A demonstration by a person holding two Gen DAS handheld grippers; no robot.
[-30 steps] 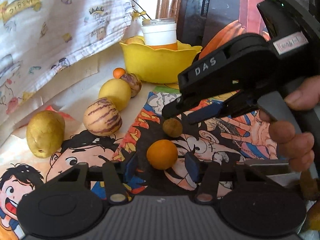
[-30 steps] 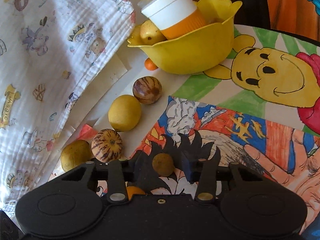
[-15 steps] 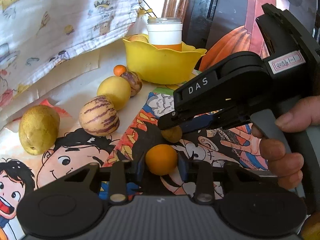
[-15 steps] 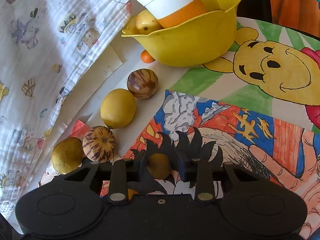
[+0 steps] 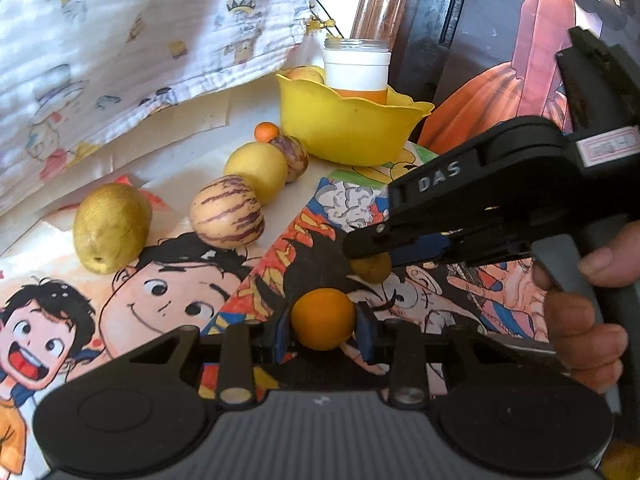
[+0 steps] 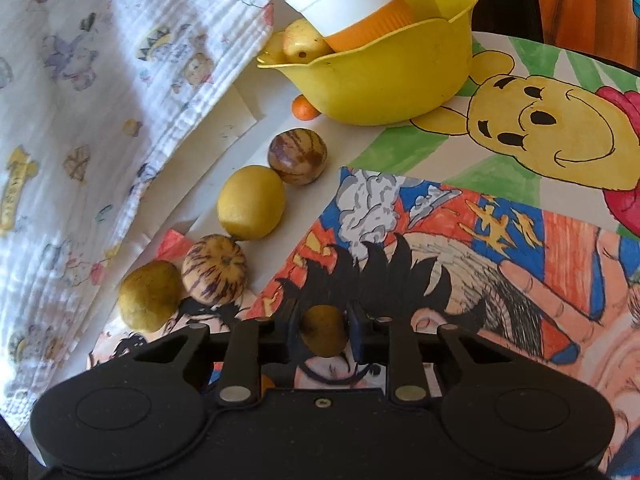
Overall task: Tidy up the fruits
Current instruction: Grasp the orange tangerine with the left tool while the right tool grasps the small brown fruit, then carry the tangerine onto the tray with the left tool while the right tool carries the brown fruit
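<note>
Orange fruit (image 5: pixel 322 319) is now sitting gripped between the left gripper (image 5: pixel 323 334) fingers, which were wider a second ago; the right gripper (image 6: pixel 323 331) is likewise pinching the brown fruit (image 6: pixel 323 330), both readying for lifting off the cartoon mat (image 6: pixel 500 216).

Left claw (image 5: pixel 323 330) pinches a small orange (image 5: pixel 322 318) between its fingers; right claw (image 6: pixel 323 330), gripped by a bare hand (image 5: pixel 580 304), clamps a brown fruit (image 6: pixel 323 330) just ahead.
</note>
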